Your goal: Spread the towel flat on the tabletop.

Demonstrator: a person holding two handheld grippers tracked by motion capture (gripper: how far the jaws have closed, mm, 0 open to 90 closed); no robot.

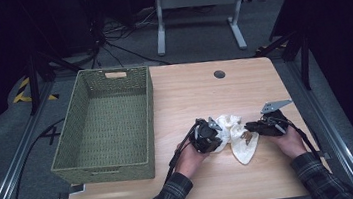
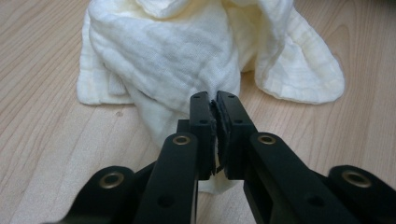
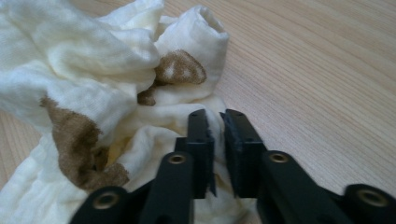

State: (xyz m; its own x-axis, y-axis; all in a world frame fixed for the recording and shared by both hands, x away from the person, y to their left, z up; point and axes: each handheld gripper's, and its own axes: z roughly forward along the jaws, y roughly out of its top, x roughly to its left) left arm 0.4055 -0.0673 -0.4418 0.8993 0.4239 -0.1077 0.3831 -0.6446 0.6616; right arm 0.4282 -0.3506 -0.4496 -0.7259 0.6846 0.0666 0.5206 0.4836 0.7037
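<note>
Two grippers are working on one crumpled cream cloth (image 1: 233,134), which is lying on the wooden table (image 1: 189,98) to the right of the green woven basket (image 1: 107,125) and well apart from it. Seen from the high view, the left gripper (image 1: 212,138) is sitting at the cloth's basket-facing side, while the right gripper (image 1: 249,127) is meeting the cloth from its far side, away from the basket. In the left gripper view, the left gripper (image 2: 215,100) is pinching a fold of the cloth (image 2: 163,51), its jaws pressed nearly together with white fabric caught between them and more fabric bunching up behind. In the right gripper view, the right gripper (image 3: 215,116) is holding a thin strip of the cloth (image 3: 93,60) between jaws that are standing a little apart; brown patches (image 3: 74,140) are showing on the fabric beside it. A person's hands in plaid sleeves (image 1: 173,198) are gripping both tools.
</note>
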